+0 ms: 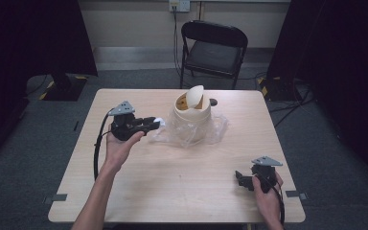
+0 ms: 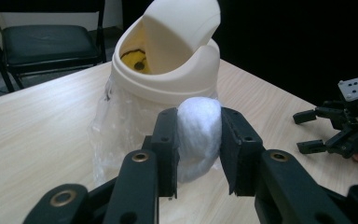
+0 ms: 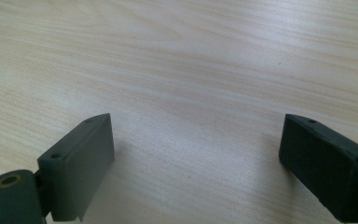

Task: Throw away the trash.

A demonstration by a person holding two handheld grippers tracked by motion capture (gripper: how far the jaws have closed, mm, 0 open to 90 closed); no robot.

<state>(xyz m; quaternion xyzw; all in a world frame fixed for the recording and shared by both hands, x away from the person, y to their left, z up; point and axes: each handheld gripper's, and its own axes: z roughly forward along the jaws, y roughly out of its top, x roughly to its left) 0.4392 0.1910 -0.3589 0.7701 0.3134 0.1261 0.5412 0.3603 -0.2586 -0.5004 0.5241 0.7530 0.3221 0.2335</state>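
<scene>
Pinching a white fluffy cotton ball (image 2: 199, 135), the left gripper (image 2: 198, 140) holds it off the table, just short of the cream plastic swing-lid bin (image 2: 168, 70); the pickup looks done, the drop through the tilted lid is left; something yellow already lies inside; a crumpled clear plastic bag (image 1: 191, 132) skirts the bin's base; the right gripper (image 3: 193, 158) rests spread over the pale wooden table (image 3: 177, 56); one ball, one bin, one bag, two grippers.
</scene>
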